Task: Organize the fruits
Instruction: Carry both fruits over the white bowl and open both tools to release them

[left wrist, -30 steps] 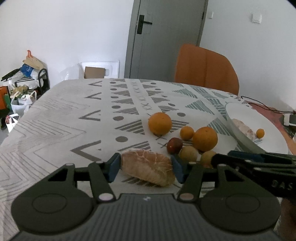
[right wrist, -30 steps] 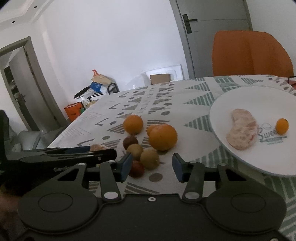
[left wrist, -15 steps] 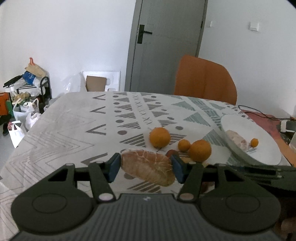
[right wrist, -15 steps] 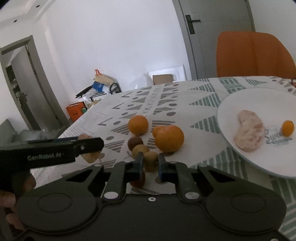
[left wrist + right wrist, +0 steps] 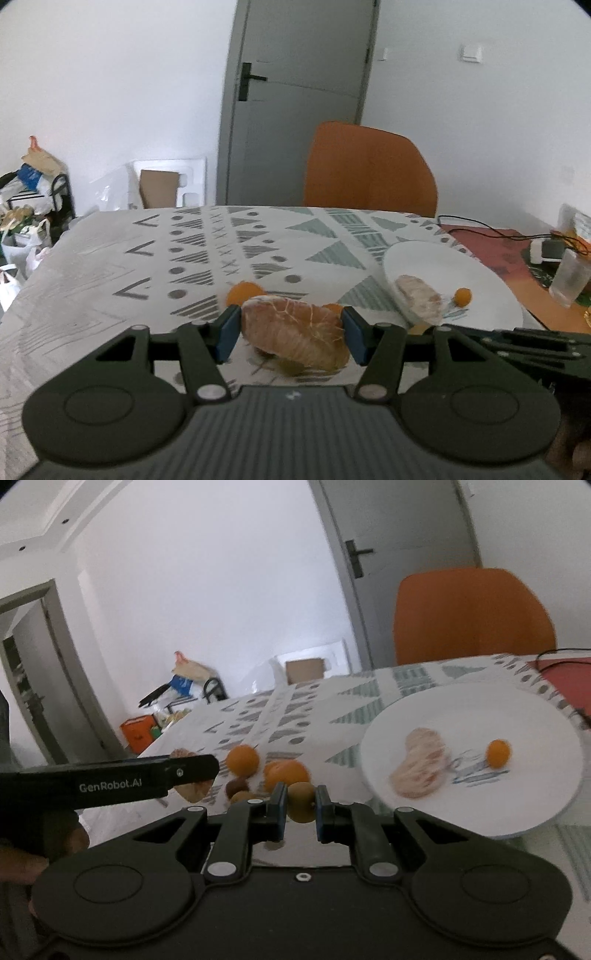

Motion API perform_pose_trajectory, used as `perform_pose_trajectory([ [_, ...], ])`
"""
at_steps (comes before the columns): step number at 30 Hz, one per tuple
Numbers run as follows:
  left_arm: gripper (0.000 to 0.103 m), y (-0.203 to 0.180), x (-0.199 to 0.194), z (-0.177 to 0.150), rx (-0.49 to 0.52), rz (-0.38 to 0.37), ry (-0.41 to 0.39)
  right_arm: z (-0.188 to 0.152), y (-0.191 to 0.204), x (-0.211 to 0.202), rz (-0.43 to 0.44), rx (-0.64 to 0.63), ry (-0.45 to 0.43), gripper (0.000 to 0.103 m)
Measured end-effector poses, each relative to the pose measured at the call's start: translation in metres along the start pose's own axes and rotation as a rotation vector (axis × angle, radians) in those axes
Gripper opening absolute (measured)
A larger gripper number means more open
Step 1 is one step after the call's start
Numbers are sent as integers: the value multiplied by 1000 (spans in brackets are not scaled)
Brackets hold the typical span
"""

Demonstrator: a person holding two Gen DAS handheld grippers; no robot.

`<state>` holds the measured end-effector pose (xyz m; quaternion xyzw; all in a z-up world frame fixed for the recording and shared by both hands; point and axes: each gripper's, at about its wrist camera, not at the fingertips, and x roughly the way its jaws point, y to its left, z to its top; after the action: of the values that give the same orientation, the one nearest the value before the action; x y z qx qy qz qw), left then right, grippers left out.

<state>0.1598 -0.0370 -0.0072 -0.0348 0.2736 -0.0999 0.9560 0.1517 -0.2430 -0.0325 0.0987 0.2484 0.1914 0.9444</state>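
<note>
My left gripper (image 5: 290, 334) is shut on a peeled pomelo segment (image 5: 293, 338) and holds it above the patterned tablecloth. My right gripper (image 5: 300, 805) is shut on a small yellow-brown fruit (image 5: 301, 801), lifted above the fruit pile. On the cloth lie oranges (image 5: 242, 759) (image 5: 290, 773) and small brown fruits (image 5: 236, 786). The white plate (image 5: 517, 709) at the right holds another pomelo segment (image 5: 421, 768) and a small orange fruit (image 5: 498, 753). The plate also shows in the left wrist view (image 5: 424, 258).
An orange chair (image 5: 369, 170) stands behind the table's far edge. A glass (image 5: 570, 275), cables and a charger (image 5: 546, 249) sit on the bare wood at the far right. Bags and a rack (image 5: 33, 199) stand on the floor at the left.
My right gripper closed on the small yellow-brown fruit and lifted it from the pile. My left gripper rose higher with the pomelo segment still in it.
</note>
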Motion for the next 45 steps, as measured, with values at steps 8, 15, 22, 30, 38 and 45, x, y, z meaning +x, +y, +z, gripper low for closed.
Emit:
perform_pose_trajectory([
  [8, 58, -32, 11, 1, 45, -58, 13, -1, -32, -23, -88, 44, -56, 14],
  [15, 58, -60, 21, 3, 77, -85, 20, -4, -63, -36, -135, 90, -69, 14],
  [22, 58, -85, 28, 4, 109, -107, 26, -6, -86, -51, -171, 123, -124, 20],
  [30, 58, -115, 35, 9, 160, -137, 17, -11, -111, -69, -222, 170, -164, 31],
  [38, 58, -139, 43, 12, 190, -161, 22, -16, -120, -77, -223, 190, -168, 31],
  [45, 59, -154, 49, 14, 213, -183, 27, -16, -121, -78, -222, 192, -170, 33],
])
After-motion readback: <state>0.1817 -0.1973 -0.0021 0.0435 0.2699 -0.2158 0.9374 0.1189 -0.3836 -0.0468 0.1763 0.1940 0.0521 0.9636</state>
